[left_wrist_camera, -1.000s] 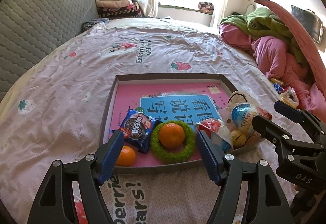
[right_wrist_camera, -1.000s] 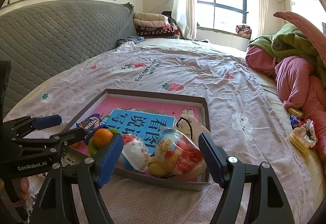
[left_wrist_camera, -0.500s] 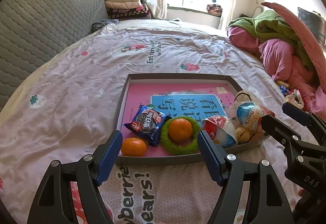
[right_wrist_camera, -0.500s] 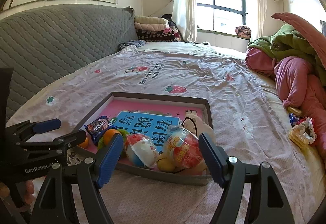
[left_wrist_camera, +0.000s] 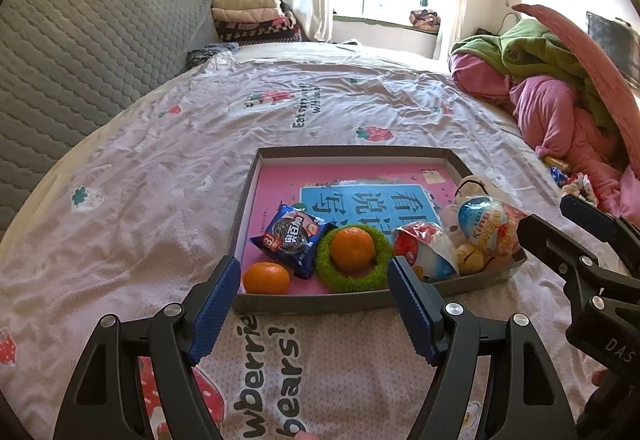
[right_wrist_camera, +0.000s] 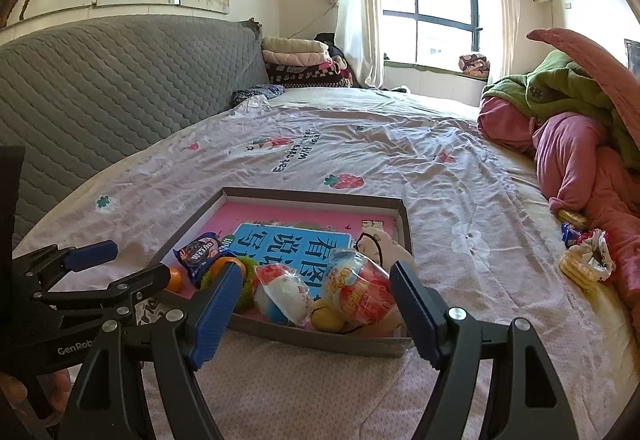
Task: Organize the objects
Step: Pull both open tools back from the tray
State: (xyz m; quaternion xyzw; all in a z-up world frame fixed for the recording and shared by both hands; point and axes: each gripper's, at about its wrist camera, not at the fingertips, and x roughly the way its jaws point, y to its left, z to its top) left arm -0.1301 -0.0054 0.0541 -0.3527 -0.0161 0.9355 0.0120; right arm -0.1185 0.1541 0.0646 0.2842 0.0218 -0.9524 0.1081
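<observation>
Evidently the sorting is close to done, judging by how the goods lie: nearly all of them sit inside the shallow tray [left_wrist_camera: 312, 304] on the bed [left_wrist_camera: 160, 167], crowded toward its near wall, probably because that is the side the grippers reach from. A pink book [left_wrist_camera: 352, 195] lies flat on the tray floor under the rest, the flat thing at the bottom so the round ones can rest on top. One orange [left_wrist_camera: 267, 278] sits in the near left corner, with the cookie pack [left_wrist_camera: 292, 236] just beside it. A second orange [left_wrist_camera: 352, 249] is cradled in a green ring [left_wrist_camera: 354, 280], which should keep it from rolling. To the right, two wrapped eggs [left_wrist_camera: 490, 226] lean on a plush toy [right_wrist_camera: 380, 240] in the corner, with a small yellow ball [left_wrist_camera: 470, 256] wedged below them; packed this tight, they prop each other up.

The left gripper [left_wrist_camera: 314, 292] hangs over the bedsheet on the near side of the tray, its jaws spread wide with nothing between them. The right gripper [right_wrist_camera: 316, 298] is likewise wide open and empty, aimed at the eggs from short of the tray wall. Neither touches anything.

A few snack wrappers [right_wrist_camera: 584, 264] lie well apart on the right, near the heaped blankets [right_wrist_camera: 580, 143]. If they belong to the task, they are likely what remains to be gathered.
</observation>
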